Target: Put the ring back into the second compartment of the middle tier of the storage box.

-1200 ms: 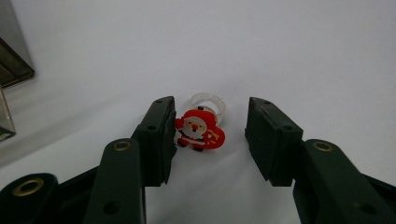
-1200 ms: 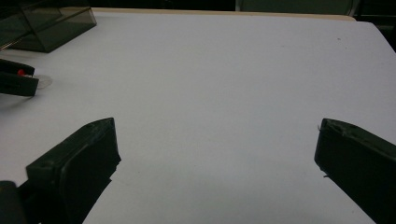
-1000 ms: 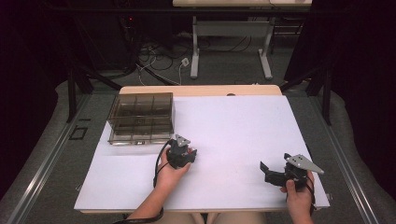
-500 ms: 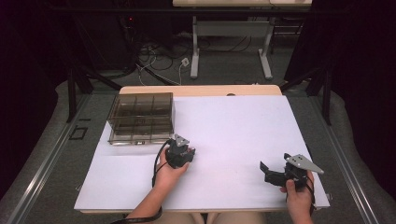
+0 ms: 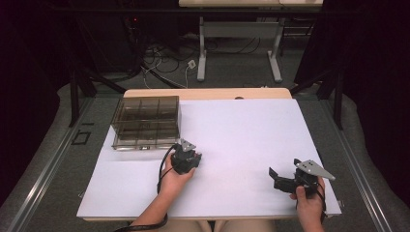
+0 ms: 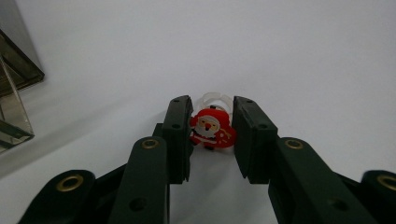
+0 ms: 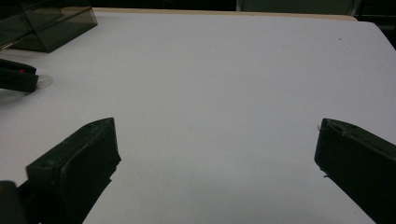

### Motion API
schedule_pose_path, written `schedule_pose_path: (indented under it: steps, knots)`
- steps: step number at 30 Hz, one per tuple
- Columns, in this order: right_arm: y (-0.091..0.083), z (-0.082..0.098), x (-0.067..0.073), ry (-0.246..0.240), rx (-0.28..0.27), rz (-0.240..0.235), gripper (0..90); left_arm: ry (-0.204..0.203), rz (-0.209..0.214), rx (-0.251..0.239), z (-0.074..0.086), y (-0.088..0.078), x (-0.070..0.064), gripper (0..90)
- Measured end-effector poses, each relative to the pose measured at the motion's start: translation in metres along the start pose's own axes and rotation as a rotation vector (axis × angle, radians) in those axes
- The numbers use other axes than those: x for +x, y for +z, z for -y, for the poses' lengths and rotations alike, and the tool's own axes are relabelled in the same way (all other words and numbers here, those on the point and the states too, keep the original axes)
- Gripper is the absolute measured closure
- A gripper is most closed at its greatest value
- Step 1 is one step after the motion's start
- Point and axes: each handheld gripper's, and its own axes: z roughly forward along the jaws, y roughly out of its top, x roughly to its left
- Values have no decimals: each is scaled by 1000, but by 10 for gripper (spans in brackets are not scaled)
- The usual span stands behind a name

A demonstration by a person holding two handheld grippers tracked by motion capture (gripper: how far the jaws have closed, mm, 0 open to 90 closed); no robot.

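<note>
The left tool (image 6: 211, 140) has just been closing and now pinches the little Santa ring (image 6: 212, 128), low on the white surface (image 5: 241, 125) near its left edge. The ring is caught. Moving it, maybe into the clear box (image 5: 147, 121), is left. The right tool (image 7: 215, 158) is spread wide, holding nothing.

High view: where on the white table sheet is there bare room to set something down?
Bare: the white sheet between the left gripper and right gripper, and its far right. Crowded: the smoky clear compartment box at far left, with the red Santa ring near it.
</note>
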Motion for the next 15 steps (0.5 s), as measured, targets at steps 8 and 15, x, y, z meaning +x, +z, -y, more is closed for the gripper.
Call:
schedule_pose_path:
  steps: [8, 15]
  knots:
    - [0, 0, 0, 0, 0, 0, 0, -12, 4, -9, 0, 0, 0, 681]
    - [0, 0, 0, -1, 5, 2, 0, -11, 3, -4, -2, 0, 1, 682]
